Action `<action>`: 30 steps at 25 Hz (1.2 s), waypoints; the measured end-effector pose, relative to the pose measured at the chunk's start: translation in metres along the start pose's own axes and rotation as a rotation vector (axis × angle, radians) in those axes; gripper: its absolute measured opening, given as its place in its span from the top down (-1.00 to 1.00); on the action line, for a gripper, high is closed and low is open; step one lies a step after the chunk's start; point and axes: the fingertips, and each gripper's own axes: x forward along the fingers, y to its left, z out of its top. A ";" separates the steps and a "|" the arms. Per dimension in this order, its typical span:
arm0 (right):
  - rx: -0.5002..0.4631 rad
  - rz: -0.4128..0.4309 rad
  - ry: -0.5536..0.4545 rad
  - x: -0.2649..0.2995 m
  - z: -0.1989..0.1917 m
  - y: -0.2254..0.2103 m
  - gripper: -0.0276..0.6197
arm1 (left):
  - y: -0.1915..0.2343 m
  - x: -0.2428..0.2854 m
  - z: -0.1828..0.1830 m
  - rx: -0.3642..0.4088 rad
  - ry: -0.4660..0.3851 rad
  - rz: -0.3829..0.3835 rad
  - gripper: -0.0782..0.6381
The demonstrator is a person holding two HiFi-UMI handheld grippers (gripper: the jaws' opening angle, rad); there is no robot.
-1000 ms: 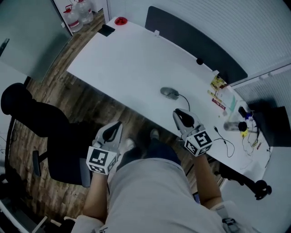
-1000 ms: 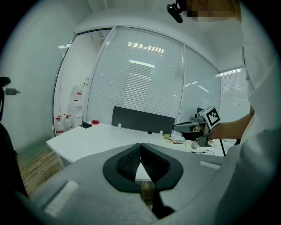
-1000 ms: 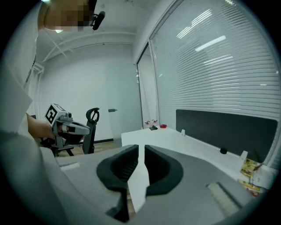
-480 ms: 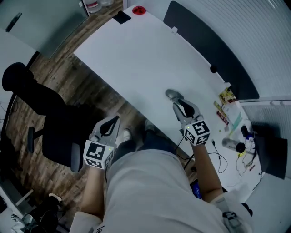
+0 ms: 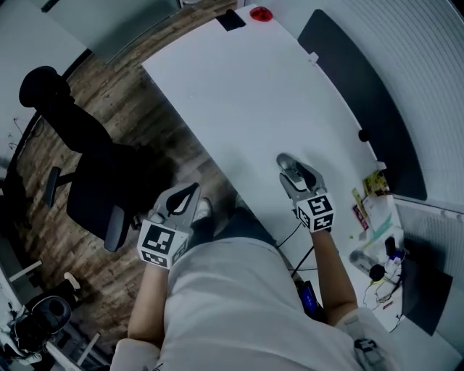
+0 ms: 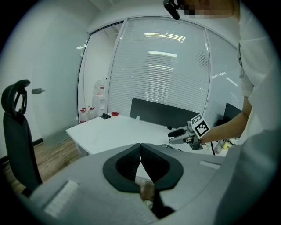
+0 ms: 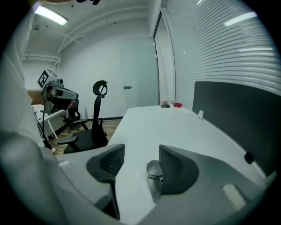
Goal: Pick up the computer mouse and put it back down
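Observation:
The grey computer mouse [image 5: 285,160] lies on the white table [image 5: 246,94] near its front edge. My right gripper [image 5: 294,171] hangs just over it. In the right gripper view the mouse [image 7: 153,171] shows low between the jaws, partly behind the right-hand finger [image 7: 175,169]. This gripper [image 7: 140,159] has just been opening its jaws; they stand apart and no pad presses on the mouse. My left gripper [image 5: 184,196] stays off the table over the wooden floor, its jaws [image 6: 140,154] shut with nothing in them.
A black office chair [image 5: 87,174] stands on the floor at the left. A dark partition [image 5: 362,94] runs along the table's far side. A red object [image 5: 260,14] and a black item [image 5: 233,20] sit at the far corner. Bottles, packets and cables [image 5: 377,250] crowd the right end.
My right gripper came down from beside the table edge to the mouse, and its jaws opened. The left gripper shifted only slightly.

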 end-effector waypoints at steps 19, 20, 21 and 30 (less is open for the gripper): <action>-0.140 0.060 0.190 0.061 -0.082 -0.038 -0.11 | -0.019 0.005 -0.009 -0.032 0.053 0.100 0.75; -0.144 0.061 0.199 0.063 -0.085 -0.040 -0.12 | -0.019 0.005 -0.010 -0.032 0.053 0.104 0.75; -0.147 0.064 0.211 0.064 -0.088 -0.041 -0.12 | -0.019 0.004 -0.010 -0.034 0.054 0.108 0.75; -0.119 0.088 0.192 0.069 -0.101 -0.045 -0.12 | -0.027 0.001 -0.024 -0.038 0.084 0.127 0.75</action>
